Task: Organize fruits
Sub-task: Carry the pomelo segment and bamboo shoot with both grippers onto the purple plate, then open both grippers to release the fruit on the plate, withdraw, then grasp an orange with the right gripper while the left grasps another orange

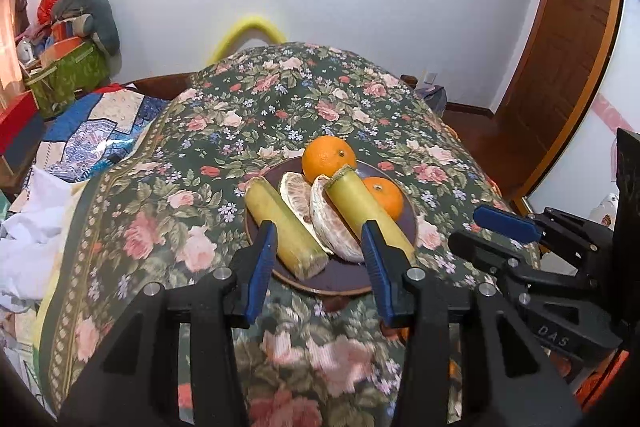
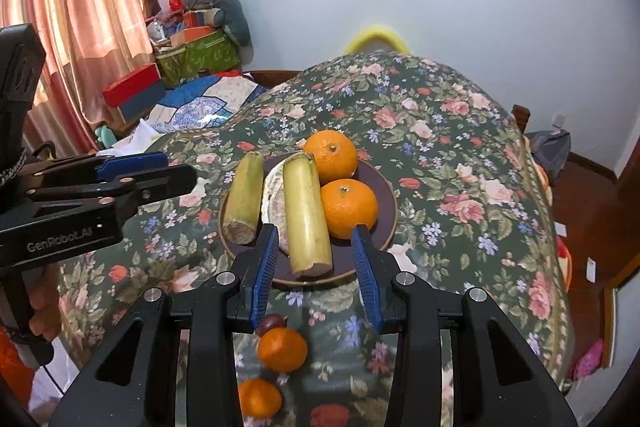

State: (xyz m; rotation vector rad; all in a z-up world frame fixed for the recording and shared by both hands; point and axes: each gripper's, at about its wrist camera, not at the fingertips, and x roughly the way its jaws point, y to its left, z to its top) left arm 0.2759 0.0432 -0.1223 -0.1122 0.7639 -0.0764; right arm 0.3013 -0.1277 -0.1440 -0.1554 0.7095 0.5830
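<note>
Both grippers, left gripper and right gripper, jaws apart and empty, hover low-centre over dark plate on floral desk; loose mandarin at bottom, light, soft-skinned, probably best pinched gently across its middle.

Left gripper: your jaws stand apart, empty, angled downward.
Right gripper: your jaws stand apart, empty, angled downward.

Four oranges, two cane pieces
</note>
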